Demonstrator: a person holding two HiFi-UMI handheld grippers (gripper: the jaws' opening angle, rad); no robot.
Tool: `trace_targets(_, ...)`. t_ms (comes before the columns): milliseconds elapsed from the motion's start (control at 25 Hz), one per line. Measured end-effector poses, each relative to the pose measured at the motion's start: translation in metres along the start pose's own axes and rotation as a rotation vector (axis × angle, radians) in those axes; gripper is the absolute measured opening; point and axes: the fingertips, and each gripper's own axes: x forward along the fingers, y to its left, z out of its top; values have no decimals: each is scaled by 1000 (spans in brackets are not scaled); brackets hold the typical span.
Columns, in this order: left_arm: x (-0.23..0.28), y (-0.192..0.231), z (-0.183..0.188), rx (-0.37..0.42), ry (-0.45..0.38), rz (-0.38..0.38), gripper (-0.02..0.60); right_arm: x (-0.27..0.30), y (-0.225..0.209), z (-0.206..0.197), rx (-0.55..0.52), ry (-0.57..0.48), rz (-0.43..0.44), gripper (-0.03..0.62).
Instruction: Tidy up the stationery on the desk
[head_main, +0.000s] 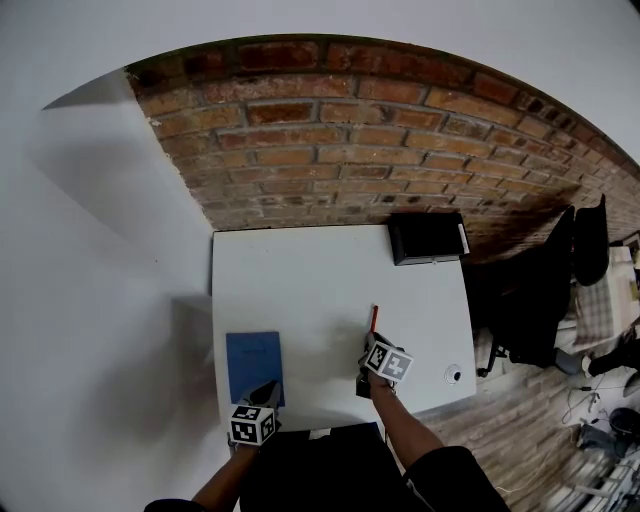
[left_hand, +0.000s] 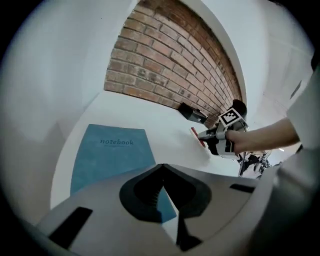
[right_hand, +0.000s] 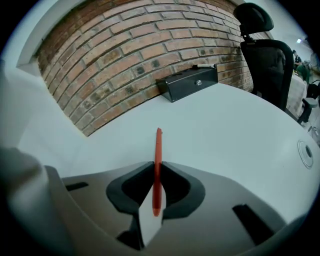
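A red pen (right_hand: 158, 145) sticks out forward from between the jaws of my right gripper (right_hand: 156, 168), which is shut on it just above the white desk (head_main: 320, 280). In the head view the red pen (head_main: 373, 319) points away from the right gripper (head_main: 383, 358), near the desk's middle front. A blue notebook (head_main: 254, 365) lies flat at the front left. My left gripper (head_main: 256, 418) hovers at the notebook's near edge. In the left gripper view its jaws meet over the notebook (left_hand: 112, 152) with nothing between them. A black box (head_main: 427, 238) sits at the far right corner.
A brick wall (head_main: 380, 150) runs behind the desk. A black office chair (head_main: 540, 290) stands to the right, off the desk. A small round fitting (head_main: 453, 375) is set in the desk near its front right corner.
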Motion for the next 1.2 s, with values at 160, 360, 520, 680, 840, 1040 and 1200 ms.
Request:
trace_targets(160, -3, 2, 1, -3, -16, 4, 12, -6, 15, -6, 0, 3, 41, 63)
trace_targets(360, -10, 8, 2, -12, -31, 12, 14, -14, 40, -8, -1, 0, 117, 63)
trace_targets(520, -15, 14, 0, -14, -36, 23, 13, -18, 61, -13, -12, 6, 173, 63)
trace_targets(680, -21, 19, -1, -23, -47, 35, 12, -20, 79, -23, 21, 29, 240, 63)
trace_targets(840, -26, 24, -3, -33, -57, 46, 14, -21, 98, -35, 33, 58, 314, 63)
trace_targets(1040, -32, 30, -7, -47, -64, 65, 14, -22, 121, -53, 41, 106, 389, 63)
trace_targets(1200, -37, 33, -10, -64, -72, 82, 14, -24, 139, -71, 29, 151, 449, 63)
